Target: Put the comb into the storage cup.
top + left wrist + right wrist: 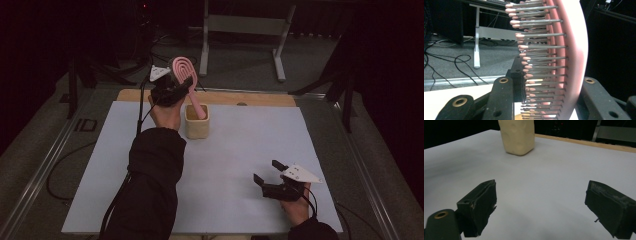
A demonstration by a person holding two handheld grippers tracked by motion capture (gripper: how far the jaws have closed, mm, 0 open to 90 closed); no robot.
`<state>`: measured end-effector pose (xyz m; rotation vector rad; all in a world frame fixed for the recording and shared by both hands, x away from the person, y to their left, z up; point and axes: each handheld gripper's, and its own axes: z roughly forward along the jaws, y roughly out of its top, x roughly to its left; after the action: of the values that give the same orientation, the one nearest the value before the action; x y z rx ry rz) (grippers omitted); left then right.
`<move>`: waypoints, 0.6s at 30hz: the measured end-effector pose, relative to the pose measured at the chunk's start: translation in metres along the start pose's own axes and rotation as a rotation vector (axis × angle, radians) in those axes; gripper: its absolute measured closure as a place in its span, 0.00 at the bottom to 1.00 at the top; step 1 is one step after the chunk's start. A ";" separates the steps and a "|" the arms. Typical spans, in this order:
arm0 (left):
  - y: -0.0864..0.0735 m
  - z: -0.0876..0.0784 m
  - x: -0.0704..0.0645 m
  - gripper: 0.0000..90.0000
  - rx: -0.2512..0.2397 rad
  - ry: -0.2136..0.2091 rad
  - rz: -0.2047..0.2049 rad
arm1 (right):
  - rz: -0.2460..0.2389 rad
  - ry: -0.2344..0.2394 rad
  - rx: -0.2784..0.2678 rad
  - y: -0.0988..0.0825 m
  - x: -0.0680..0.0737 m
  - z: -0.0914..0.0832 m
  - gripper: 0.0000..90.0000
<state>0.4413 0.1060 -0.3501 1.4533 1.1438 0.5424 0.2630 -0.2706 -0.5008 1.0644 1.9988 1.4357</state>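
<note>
A pink hairbrush (186, 75) stands tilted with its handle end inside a cream cup (197, 121) at the back of the table. My left gripper (175, 87) is shut on the brush's head. In the left gripper view the bristles and pink back (571, 50) sit between the two black jaws of the left gripper (549, 100). My right gripper (267, 172) hovers low over the front right of the table, open, with nothing between its fingers. In the right gripper view the cup (517, 136) stands far ahead of the right gripper (544, 207).
A white sheet (240, 150) covers the table, with a wooden strip (250, 97) along its back edge. A grey metal stand (245, 25) is on the floor behind. Cables (454, 62) lie on the floor to the left.
</note>
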 end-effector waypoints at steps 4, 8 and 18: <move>-0.002 0.002 -0.001 0.71 0.006 0.009 0.007 | 0.000 0.000 0.000 0.000 0.000 0.000 0.11; -0.004 0.004 -0.001 0.72 0.008 0.011 0.006 | -0.001 0.001 0.000 0.000 0.000 0.000 0.11; -0.007 0.007 -0.003 0.71 0.010 0.009 0.002 | 0.001 0.003 0.001 0.000 0.000 0.000 0.11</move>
<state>0.4434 0.0995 -0.3576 1.4614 1.1540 0.5461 0.2630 -0.2704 -0.5009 1.0644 2.0021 1.4374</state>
